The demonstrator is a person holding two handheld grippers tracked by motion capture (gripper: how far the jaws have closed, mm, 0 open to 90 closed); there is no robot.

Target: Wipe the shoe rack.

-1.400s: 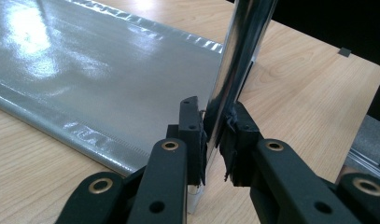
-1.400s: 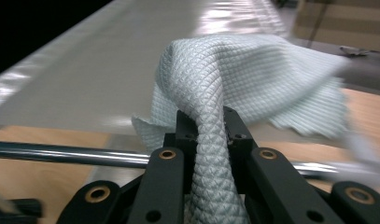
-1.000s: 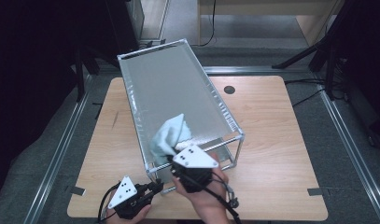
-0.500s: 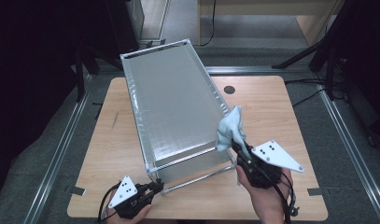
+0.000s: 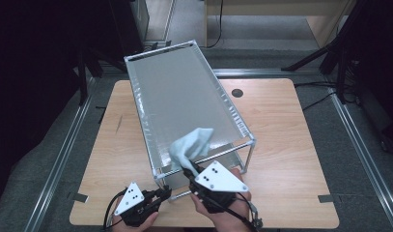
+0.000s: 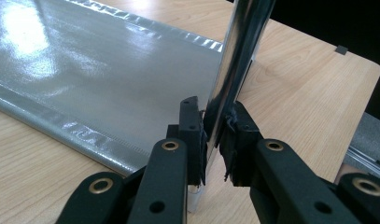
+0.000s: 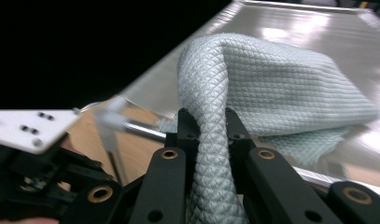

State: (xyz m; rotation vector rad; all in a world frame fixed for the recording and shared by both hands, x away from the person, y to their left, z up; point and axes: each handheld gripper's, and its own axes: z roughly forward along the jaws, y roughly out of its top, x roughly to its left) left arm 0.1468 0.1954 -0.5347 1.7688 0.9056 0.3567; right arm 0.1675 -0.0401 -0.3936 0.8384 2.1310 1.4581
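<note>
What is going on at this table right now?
A person is wiping a metal shelf that stands on a wooden table. The left claw is shut on the shelf's near corner leg, steadying it. The right claw is shut on a pale blue cloth, whose free end lies on the shelf's top near the front edge.

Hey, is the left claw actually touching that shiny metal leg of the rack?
Touching. The left gripper view shows the left claw shut on the shiny chrome leg of the rack, black pads pressed against both sides.
</note>
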